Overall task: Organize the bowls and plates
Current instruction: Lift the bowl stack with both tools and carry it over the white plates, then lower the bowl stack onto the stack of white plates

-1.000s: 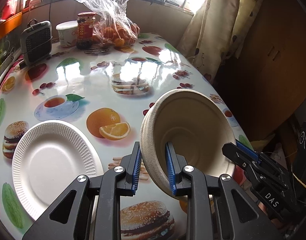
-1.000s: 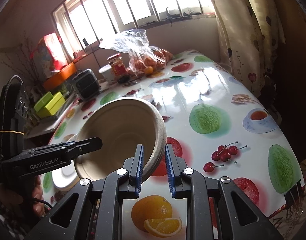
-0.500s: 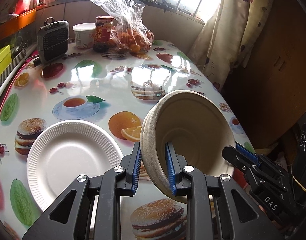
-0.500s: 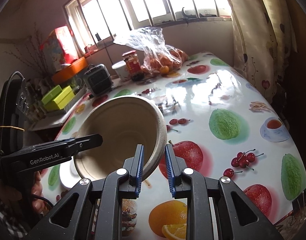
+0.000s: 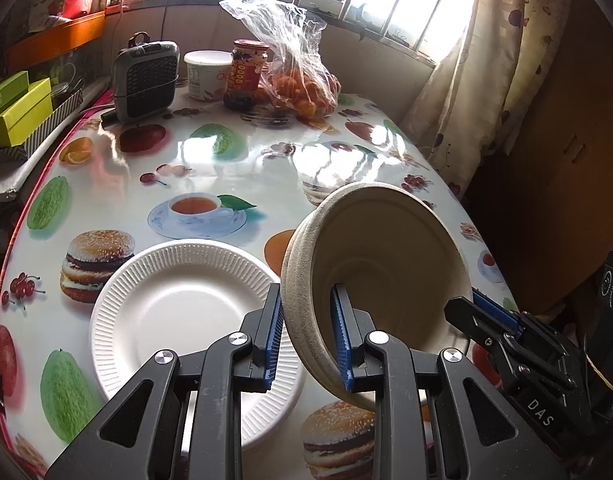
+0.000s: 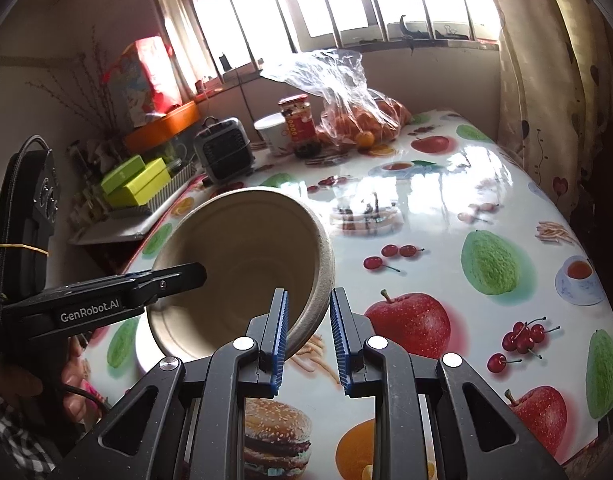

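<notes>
a sunlit kitchen, a glossy fruit-print table under the window. taking the white plate as our landmark: just right of it our left tool clamps the near rim of the tan bowl, held tilted above the table. further right, our right tool straddles the opposite rim, apparently closed on it. the plate has slid closer beneath us since a second ago, so we judge we're carrying the bowl toward it.
</notes>
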Tool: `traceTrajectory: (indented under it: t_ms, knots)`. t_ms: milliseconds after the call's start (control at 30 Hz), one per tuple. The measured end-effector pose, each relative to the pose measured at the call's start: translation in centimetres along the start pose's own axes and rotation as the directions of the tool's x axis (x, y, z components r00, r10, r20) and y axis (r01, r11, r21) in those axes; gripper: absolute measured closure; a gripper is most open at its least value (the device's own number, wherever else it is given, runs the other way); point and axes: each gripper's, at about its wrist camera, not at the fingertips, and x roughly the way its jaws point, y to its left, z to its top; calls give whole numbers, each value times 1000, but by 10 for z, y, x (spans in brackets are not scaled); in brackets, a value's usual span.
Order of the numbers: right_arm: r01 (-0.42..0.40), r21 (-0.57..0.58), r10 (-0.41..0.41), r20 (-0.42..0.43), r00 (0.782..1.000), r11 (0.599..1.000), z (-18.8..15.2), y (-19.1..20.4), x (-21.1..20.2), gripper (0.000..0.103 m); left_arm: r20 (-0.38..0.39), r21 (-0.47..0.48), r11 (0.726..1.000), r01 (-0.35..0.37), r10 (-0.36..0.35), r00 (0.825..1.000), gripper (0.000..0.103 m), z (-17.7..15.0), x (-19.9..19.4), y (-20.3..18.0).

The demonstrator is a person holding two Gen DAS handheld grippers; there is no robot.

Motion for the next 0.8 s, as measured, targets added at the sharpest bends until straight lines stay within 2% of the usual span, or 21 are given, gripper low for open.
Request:
traceTrajectory:
  t_ms: [800]
  knots:
    - [-87, -97, 82, -52, 995, 991, 11, 54, 38, 82, 28, -101, 992, -80, 83, 996, 78, -5, -21, 60]
